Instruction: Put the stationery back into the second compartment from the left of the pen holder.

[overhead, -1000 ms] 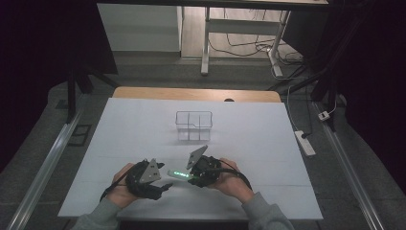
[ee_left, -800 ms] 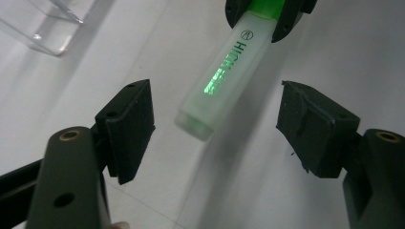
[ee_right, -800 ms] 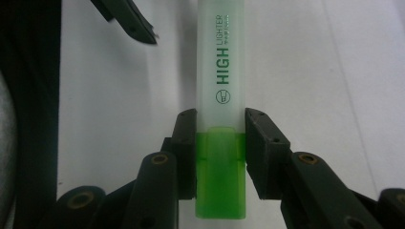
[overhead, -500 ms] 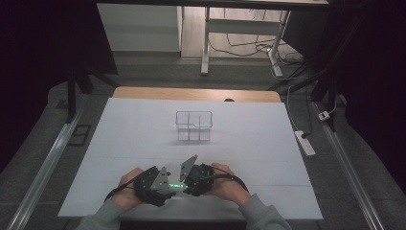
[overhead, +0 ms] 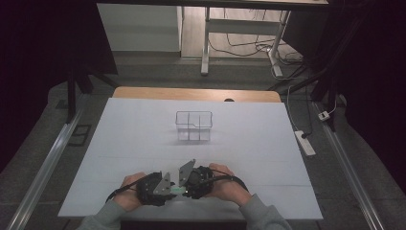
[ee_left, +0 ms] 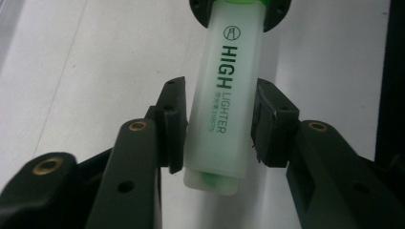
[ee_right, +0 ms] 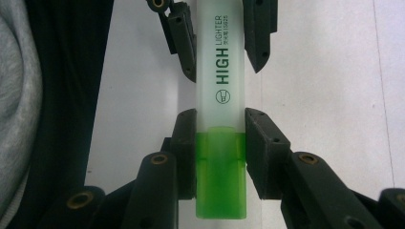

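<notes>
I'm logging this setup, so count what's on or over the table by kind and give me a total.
Highlighters: 1, green, held between the two grippers
Clear boxes with compartments: 1, at the middle of the table
Grippers: 2, left and right
Total: 4

- The highlighter (ee_left: 223,100) bore "HIGH" in bold dark green capitals along its pale barrel, with "LIGHTER" in thinner letters after it.
- A small round logo stood just before the word "HIGH".
- A line of tiny print ran beside "LIGHTER"; it was too small to read.
- On the same highlighter (ee_right: 221,71), the print beside "LIGHTER" seemed to end in "5625".
</notes>
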Demonstrator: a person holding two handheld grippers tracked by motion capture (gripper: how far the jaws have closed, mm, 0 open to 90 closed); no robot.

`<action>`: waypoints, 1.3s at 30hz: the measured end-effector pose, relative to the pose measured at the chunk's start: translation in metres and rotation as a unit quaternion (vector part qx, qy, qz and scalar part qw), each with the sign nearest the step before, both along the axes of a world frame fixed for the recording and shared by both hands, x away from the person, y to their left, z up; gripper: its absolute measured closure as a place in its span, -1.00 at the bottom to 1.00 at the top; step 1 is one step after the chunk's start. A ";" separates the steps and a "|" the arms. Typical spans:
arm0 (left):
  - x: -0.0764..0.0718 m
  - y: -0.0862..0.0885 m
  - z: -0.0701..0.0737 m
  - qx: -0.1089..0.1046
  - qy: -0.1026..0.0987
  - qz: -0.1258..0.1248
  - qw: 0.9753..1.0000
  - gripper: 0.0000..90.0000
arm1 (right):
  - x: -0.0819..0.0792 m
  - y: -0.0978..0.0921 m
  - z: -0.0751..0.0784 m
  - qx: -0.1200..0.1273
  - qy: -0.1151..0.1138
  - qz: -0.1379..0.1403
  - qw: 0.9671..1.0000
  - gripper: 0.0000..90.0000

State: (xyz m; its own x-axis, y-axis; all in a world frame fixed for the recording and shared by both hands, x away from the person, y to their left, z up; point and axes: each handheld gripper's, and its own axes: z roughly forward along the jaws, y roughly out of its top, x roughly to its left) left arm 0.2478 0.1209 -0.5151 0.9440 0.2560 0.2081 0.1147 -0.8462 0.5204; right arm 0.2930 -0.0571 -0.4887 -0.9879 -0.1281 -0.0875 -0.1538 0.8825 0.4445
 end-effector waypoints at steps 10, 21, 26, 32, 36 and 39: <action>0.004 0.007 0.001 -0.014 -0.003 0.018 1.000 0.44 | 0.014 -0.014 0.007 0.070 0.021 -0.062 0.995 0.16; 0.012 0.025 0.007 -0.083 -0.014 0.092 0.992 0.44 | 0.030 -0.042 0.017 0.181 0.033 -0.179 0.967 -0.12; 0.014 0.031 0.008 -0.107 -0.025 0.115 0.987 0.44 | 0.033 -0.050 0.018 0.204 0.026 -0.218 0.954 -0.16; 0.013 0.034 0.010 -0.126 -0.042 0.131 0.982 0.44 | 0.035 -0.056 0.017 0.222 0.029 -0.241 0.945 -0.19; 0.013 0.035 0.011 -0.132 -0.044 0.140 0.980 0.44 | 0.036 -0.057 0.016 0.223 0.030 -0.246 0.943 -0.20; 0.014 0.036 0.010 -0.137 -0.044 0.143 0.979 0.44 | 0.036 -0.058 0.016 0.222 0.029 -0.248 0.943 -0.20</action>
State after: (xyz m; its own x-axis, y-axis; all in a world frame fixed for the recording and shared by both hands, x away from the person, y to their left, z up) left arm 0.2619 0.1572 -0.5050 0.8077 0.5643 0.1709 0.2711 -0.6128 0.7423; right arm 0.3290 -0.1149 -0.4729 -0.9214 0.3871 0.0329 0.2652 0.5647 0.7815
